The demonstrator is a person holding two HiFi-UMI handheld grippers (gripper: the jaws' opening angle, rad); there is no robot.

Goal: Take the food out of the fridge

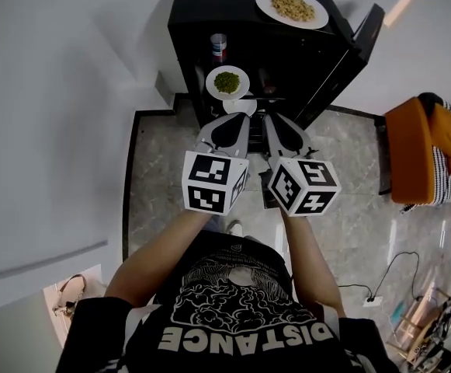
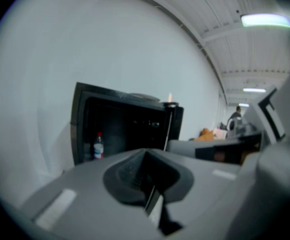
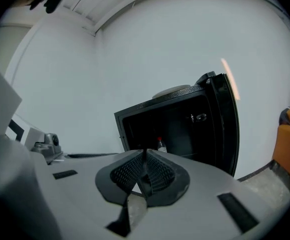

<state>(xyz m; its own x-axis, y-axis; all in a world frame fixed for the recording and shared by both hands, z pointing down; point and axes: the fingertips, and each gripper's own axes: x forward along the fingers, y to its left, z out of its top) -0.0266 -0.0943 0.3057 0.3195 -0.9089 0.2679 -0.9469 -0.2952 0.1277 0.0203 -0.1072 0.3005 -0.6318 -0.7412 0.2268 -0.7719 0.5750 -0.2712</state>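
Holds the left gripper (image 1: pixel 239 119) and the right gripper (image 1: pixel 275 121) side by side at centre frame in the head view, both aimed at the open black fridge (image 1: pixel 202 14) in the upper middle. Has the fingers (image 3: pixel 127 171) of each pressed together — pinching nothing. Finds the food in two places: a plate of green food (image 1: pixel 227 82) inside the fridge, just above the gripper tips in the frame, and a plate of pale yellowish food (image 1: pixel 291 8) on the fridge top. Shows a bottle (image 1: pixel 219 47) inside too, upper left of the green plate. Puts an orange chair (image 1: pixel 423 150) at the right edge.
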